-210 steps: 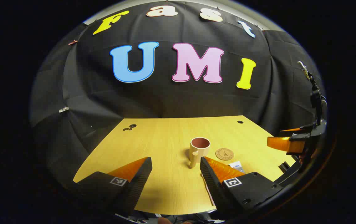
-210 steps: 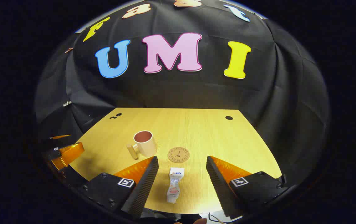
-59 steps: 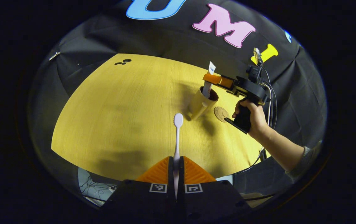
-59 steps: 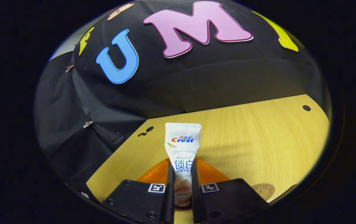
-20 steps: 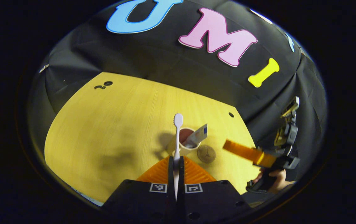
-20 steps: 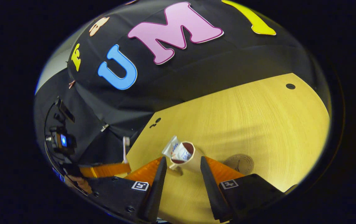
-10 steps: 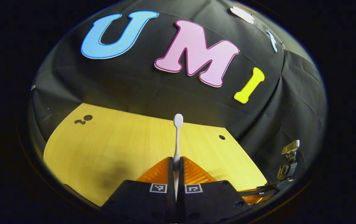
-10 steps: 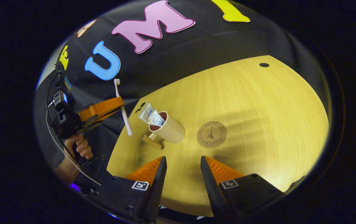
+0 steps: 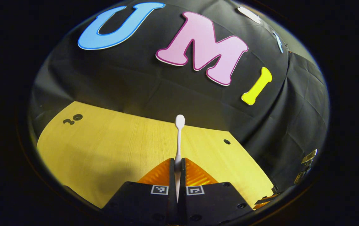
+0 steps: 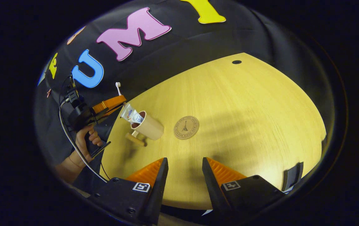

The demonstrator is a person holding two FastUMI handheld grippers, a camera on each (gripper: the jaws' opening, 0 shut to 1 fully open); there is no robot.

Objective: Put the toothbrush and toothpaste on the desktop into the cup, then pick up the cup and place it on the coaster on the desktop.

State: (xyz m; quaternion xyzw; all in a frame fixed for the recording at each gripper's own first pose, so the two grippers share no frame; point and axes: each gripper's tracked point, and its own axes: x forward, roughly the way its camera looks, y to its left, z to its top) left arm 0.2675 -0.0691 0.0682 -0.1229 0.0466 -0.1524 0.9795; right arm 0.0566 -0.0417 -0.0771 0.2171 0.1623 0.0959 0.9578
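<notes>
On your yellow wooden desktop [image 10: 229, 103] stands the beige cup with a side handle [image 10: 148, 127], and the white toothpaste tube [image 10: 130, 114] leans out of it. The round brown coaster [image 10: 186, 127] lies just beside the cup, not touching it. A black cloth wall [image 9: 166, 88] hangs behind the desk. Your left gripper [image 9: 178, 163] is pinched tight on the thin white toothbrush [image 9: 179, 135], which sticks straight up from its fingers. In the right gripper view, that toothbrush [image 10: 118, 88] is up in the air, near the cup's mouth. Your right gripper [image 10: 182, 166] is spread wide and holds nothing; cup and coaster sit well ahead of it.
</notes>
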